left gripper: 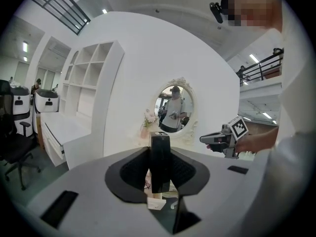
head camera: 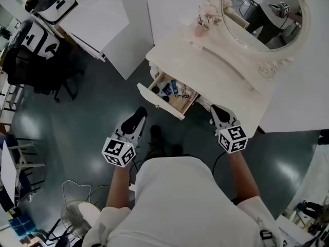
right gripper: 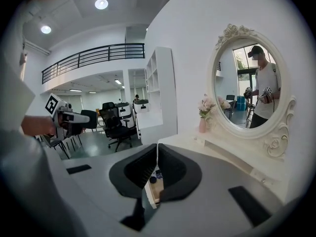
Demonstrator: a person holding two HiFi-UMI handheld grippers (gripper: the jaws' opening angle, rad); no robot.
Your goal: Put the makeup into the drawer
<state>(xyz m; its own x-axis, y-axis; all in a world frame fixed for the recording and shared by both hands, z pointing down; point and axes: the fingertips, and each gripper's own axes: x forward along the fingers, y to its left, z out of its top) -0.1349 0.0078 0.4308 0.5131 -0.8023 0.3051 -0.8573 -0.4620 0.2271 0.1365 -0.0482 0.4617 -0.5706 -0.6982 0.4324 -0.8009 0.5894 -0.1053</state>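
Makeup (left gripper: 160, 162) upright, clamped in L tool (head camera: 139, 113); we see open drawer (head camera: 159, 103) ahead-right of it; R tool (head camera: 218, 111) jaws together, empty.

drawer items (head camera: 172, 90): dark and blue bits, too small to name.
mirror (head camera: 259, 19): its top is cut off by the head view's edge.
drawer (right gripper: 157, 187): only a sliver shows in the right gripper view.
black makeup case (left gripper: 160, 162): print on top too small to read.
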